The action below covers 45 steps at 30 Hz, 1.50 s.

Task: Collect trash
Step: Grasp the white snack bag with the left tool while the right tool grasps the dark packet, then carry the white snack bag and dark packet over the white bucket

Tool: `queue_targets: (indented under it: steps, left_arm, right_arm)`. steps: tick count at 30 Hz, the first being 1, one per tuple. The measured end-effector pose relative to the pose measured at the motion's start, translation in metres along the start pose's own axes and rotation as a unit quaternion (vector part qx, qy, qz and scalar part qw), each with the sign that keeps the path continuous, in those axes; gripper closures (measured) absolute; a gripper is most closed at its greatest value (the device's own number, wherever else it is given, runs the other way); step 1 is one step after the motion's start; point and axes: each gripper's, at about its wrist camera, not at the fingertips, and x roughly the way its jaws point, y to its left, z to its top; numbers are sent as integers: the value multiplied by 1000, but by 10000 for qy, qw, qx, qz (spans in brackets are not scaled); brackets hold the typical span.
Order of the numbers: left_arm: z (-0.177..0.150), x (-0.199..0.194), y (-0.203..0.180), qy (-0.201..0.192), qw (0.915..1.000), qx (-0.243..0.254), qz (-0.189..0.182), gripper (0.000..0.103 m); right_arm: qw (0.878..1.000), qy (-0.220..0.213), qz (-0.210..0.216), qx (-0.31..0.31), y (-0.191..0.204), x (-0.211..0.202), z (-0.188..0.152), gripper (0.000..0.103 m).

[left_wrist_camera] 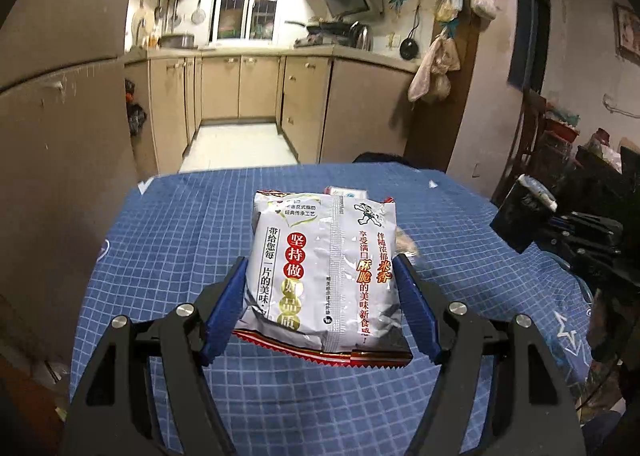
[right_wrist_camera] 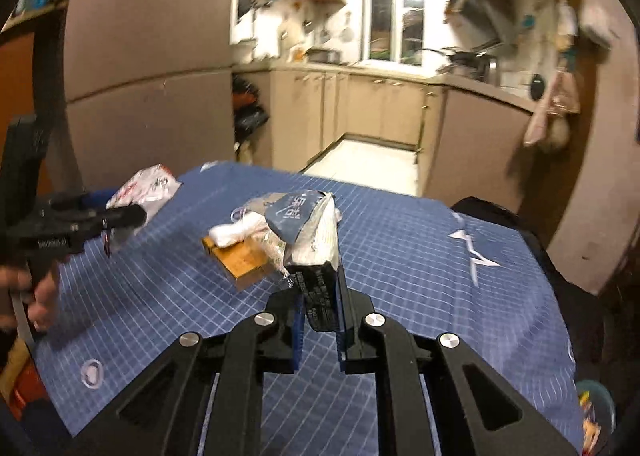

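Clamped between left gripper (left_wrist_camera: 320,288) fingers, snack packet (left_wrist_camera: 320,268) above blue tablecloth (left_wrist_camera: 160,248); right gripper (right_wrist_camera: 318,308) pinching dark wrapper (right_wrist_camera: 308,232); apparently still uncollected on tablecloth: brown box (right_wrist_camera: 240,260), white wad (right_wrist_camera: 234,232).

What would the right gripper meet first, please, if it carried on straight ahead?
Probably the brown box with white tissue just beyond its held carton, though depth is unclear.

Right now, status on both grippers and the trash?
Left gripper shut on snack bag. Right gripper shut on carton. Box, wad left on table.
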Motion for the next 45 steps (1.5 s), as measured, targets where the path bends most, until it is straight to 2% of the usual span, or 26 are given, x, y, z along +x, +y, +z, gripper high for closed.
queue_targets:
  steps: [11,26,39,45]
  left_arm:
    - [10,-39,-48,-449,9988,95,-173,34]
    - [-1,-70,-165,-575,9926,587,-894,34]
    - [-23,-91,-255,-545,9822,1003,-1490,34]
    - [-38,-95,-307,-458,9753,1192,-1801,34]
  right_arm:
    - [9935,-364,-828,693,-12,-99,-20,90]
    - [9763,-641,-1734,1126,-33,-228,-66,90]
    - [9567,-729,-2342,1570,-59,-341,-133,90]
    - [9457,-665,-2600,1833,-75,-391,-177,90]
